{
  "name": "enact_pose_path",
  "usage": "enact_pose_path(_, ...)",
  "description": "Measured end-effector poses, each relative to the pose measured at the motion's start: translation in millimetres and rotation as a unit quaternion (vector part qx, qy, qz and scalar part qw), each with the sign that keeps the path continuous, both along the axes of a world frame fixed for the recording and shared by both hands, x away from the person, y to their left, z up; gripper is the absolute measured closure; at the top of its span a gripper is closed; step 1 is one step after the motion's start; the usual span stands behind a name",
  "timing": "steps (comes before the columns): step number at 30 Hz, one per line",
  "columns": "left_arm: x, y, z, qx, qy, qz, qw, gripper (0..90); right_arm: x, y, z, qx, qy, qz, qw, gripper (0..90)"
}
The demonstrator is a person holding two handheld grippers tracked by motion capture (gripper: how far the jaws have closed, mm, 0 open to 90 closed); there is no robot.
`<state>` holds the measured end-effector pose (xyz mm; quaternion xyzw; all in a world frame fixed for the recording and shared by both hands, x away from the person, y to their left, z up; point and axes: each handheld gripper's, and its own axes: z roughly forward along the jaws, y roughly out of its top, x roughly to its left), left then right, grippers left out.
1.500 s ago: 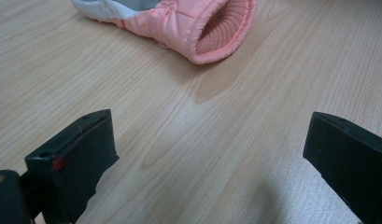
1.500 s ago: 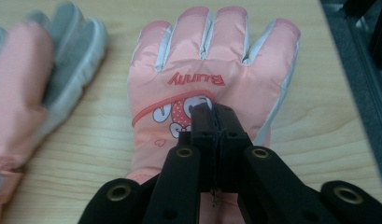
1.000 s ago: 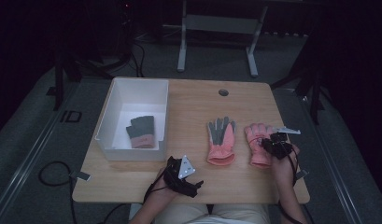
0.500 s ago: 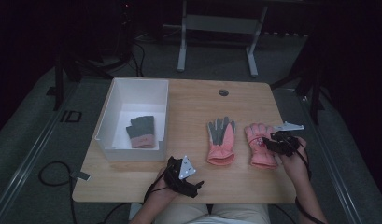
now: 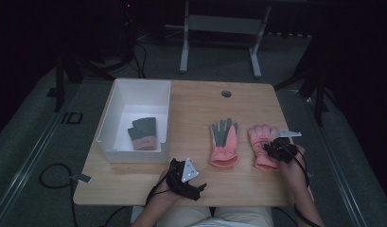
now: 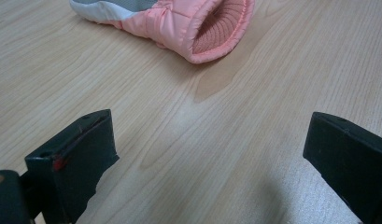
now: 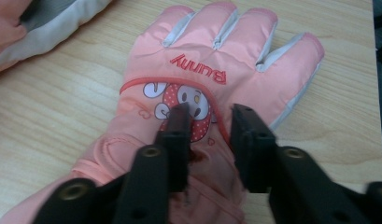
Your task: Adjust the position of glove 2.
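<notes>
My right tool (image 7: 209,122) is set down on the back of the right glove (image 7: 216,88), a pink glove with grey strips between the fingers, the word "Bunny" and a cartoon patch. Its jaws stand narrow and have just been closing, with a fold of the patch area between them; the pads press into the fabric. In the high view this glove (image 5: 260,137) lies flat near the right edge of the table (image 5: 196,101), fingers pointing away from me, cuff toward me, and my right tool (image 5: 275,149) covers its wrist part, with my right hand (image 5: 295,163) behind it.

Just beside it on the left, not touching, lies the second glove (image 5: 224,142), pink with a grey palm facing up, also fingers away. The right gripper view catches its edge (image 7: 48,23) at top left.

My left tool (image 5: 184,177) rests at the near edge of the table, in front of the second glove and apart from it. In the left gripper view its jaws stand wide, with bare table (image 6: 202,154) between them, and the open ribbed cuff of the second glove (image 6: 221,30) lies ahead.

Farther left stands a white bin (image 5: 116,116), against the table's left side. Inside it lies a dark grey glove (image 5: 143,132) with a pink cuff, flat on the bottom near the front wall.
</notes>
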<state>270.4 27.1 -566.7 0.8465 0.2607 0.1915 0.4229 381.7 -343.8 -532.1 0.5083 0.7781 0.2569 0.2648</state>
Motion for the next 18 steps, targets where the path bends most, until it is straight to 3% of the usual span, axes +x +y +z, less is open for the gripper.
enact_pose_path(1, -0.1, 0.3, -0.1, 0.0, 0.0, 0.0, 1.0, 2.1, 0.1, 0.8, -0.4, 0.002, 0.004, 0.001, 1.0, 80.1)
enact_pose_path(6, 0.3, 0.9, 0.0, 0.0, 0.001, 0.0, 1.0, 2.1, -0.3, 9.4, -0.5, -0.012, 0.005, -0.01, 0.9999, 85.7)
enact_pose_path(9, 0.5, 0.9, -0.3, 0.0, 0.002, 0.001, 1.0, 2.1, 0.8, 9.3, 3.3, 0.001, 0.006, -0.025, 0.9997, 87.6)
enact_pose_path(10, 0.6, 1.0, -0.1, -0.002, 0.002, 0.001, 1.0, 2.1, -1.1, 9.3, 10.1, 0.009, -0.001, -0.038, 0.9992, 88.3)
enact_pose_path(13, 0.7, 1.2, 0.0, -0.003, 0.001, 0.002, 1.0, 2.1, -3.1, 9.7, 16.6, 0.012, -0.011, -0.044, 0.9989, 88.5)
enact_pose_path(18, 1.3, 1.3, 0.5, -0.004, 0.002, 0.002, 1.0, 2.1, -8.6, 12.0, 42.2, 0.035, -0.036, -0.06, 0.9969, 88.5)
